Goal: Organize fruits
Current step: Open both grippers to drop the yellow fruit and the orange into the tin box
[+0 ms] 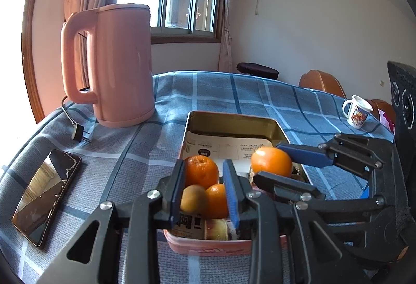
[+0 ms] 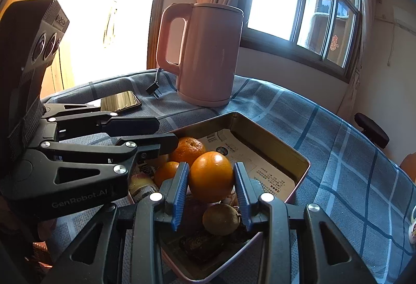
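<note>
Right gripper (image 2: 210,181) closed on an orange (image 2: 211,176) above the gold tin (image 2: 270,128), left gripper (image 1: 204,187) part open, apparently holding nothing, fruit heaped at the tin's near end, pink kettle (image 1: 118,63) far left.

Three oranges (image 1: 201,170) and a brownish kiwi (image 1: 193,198), clustered in open gold-lined tin (image 1: 234,120)

Both wrist views look closely, perhaps slightly downward, sharing the tin (image 1: 231,120) and kettle (image 2: 208,55).

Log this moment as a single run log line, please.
task: organize fruits | right hand-held gripper: around orange over tin | left hand-held gripper: open above tin's fruit pile | kettle: behind tin
</note>
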`<state>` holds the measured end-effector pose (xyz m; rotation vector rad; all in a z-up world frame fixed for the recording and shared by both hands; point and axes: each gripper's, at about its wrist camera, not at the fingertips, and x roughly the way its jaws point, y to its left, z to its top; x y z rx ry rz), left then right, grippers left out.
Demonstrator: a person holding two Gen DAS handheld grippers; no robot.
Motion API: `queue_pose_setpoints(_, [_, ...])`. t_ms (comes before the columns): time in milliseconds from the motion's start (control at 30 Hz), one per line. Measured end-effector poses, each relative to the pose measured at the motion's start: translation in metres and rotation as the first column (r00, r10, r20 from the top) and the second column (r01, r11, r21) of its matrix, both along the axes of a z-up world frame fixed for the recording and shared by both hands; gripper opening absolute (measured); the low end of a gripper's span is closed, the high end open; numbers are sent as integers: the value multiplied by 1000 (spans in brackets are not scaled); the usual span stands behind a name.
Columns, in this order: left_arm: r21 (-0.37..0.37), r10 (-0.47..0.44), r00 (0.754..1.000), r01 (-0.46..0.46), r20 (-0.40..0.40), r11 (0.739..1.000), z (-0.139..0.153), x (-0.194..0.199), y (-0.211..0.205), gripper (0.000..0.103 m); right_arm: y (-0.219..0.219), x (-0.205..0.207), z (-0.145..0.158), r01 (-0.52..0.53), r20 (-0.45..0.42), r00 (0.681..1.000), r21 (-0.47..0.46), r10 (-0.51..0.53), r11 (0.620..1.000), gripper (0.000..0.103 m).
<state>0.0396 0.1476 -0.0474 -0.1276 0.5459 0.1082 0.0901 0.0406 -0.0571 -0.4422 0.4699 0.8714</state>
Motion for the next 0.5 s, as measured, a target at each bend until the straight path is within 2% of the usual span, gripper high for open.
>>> queue_pose_setpoints(133, [13, 9, 1000, -10, 8, 1000, 1, -2, -2, 40, -3, 3, 0, -3, -25, 1000, 10, 3, 1000, 39])
queue_pose_setpoints(267, [1, 26, 999, -26, 33, 1000, 3, -7, 1, 60, -11, 2, 3, 8, -27, 1000, 32, -7, 999, 39])
queue_pose_setpoints(333, [-7, 35, 998, -34, 46, 999, 5, -10, 3, 66, -16, 0, 6, 16, -28, 999, 54, -14, 998, 44])
queue_pose_setpoints(400, [-9, 35, 998, -35, 57, 999, 8, -12, 3, 69, -21, -2, 9, 22, -19, 1000, 72, -21, 997, 57])
queue_pose_setpoints(500, [-4, 31, 997, -31, 74, 1000, 14, -16, 0, 72, -27, -6, 15, 27, 0, 1000, 89, -27, 996, 61])
